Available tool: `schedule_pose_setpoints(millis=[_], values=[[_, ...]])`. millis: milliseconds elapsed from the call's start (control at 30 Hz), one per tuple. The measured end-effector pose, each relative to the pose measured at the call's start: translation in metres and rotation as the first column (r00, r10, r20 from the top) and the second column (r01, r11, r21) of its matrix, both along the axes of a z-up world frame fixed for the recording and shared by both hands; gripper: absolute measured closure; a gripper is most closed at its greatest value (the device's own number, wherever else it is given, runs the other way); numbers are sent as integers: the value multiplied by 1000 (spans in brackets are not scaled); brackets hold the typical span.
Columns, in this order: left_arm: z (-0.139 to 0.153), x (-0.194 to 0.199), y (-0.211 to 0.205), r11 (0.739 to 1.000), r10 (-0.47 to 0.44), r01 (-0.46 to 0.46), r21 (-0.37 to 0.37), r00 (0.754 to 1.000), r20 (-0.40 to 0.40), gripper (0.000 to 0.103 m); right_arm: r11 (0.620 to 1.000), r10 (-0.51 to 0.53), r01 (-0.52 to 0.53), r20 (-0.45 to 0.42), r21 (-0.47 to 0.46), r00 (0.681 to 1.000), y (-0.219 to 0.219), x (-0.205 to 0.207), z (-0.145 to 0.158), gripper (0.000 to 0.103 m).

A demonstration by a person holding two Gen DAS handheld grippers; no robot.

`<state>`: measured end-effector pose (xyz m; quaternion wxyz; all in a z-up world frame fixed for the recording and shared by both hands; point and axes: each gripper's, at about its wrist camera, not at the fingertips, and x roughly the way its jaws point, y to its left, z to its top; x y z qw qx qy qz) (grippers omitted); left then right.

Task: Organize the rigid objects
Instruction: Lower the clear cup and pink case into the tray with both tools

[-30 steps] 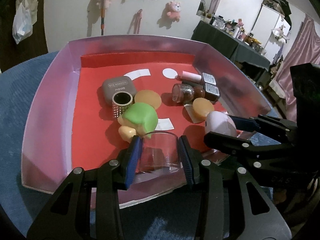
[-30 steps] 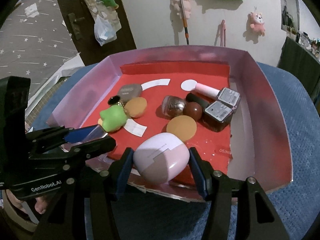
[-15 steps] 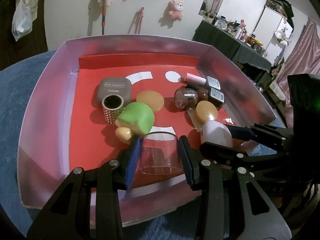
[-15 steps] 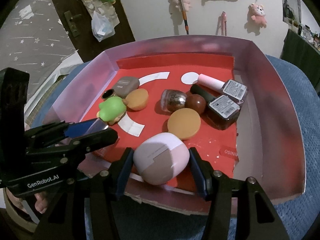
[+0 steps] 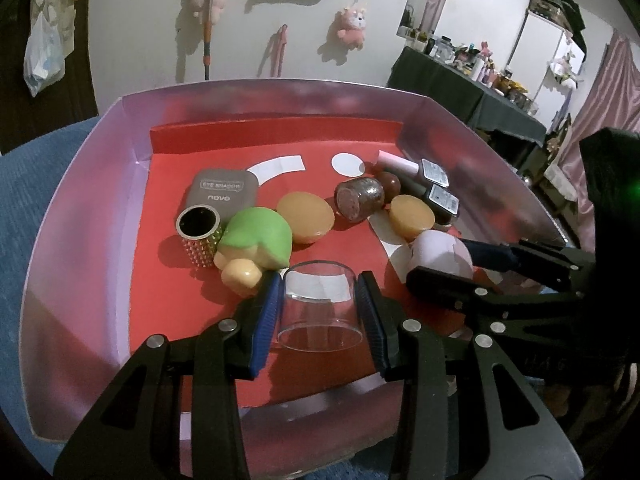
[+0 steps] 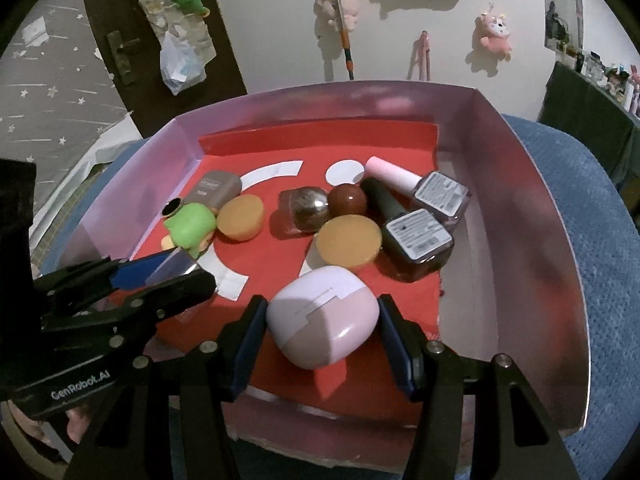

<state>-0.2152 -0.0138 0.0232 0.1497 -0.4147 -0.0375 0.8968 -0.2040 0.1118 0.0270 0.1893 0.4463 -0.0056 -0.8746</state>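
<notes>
My left gripper point(image 5: 318, 312) is shut on a clear glass cup point(image 5: 320, 304), low over the red floor of the pink tray point(image 5: 80, 216), just in front of the green toy point(image 5: 256, 240). My right gripper point(image 6: 322, 324) is shut on a pink-and-lilac egg-shaped case point(image 6: 322, 324) over the tray's near right part. That case shows in the left wrist view point(image 5: 440, 252). The left gripper with the glass shows in the right wrist view point(image 6: 160, 276).
In the tray lie a grey eye-shadow case point(image 5: 222, 194), a gold studded ring holder point(image 5: 198, 236), two orange discs point(image 5: 306, 216) point(image 6: 348, 242), a brown jar point(image 5: 358, 198), a brown ball point(image 6: 347, 199) and two nail-polish bottles point(image 6: 416, 236) point(image 6: 440, 192). Blue cloth point(image 6: 600, 240) lies around the tray.
Both grippers have moved forward over the tray's near wall and lower toward the red floor, each still holding its object.
</notes>
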Motion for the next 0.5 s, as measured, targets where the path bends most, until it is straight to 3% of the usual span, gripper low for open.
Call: schedule_pose_setpoints(millis=[500], values=[[-11,-8,-2,999,30,-30,-14,999,13,66,1000,-7,7,-12,12,1000,0,-2,-1,44]])
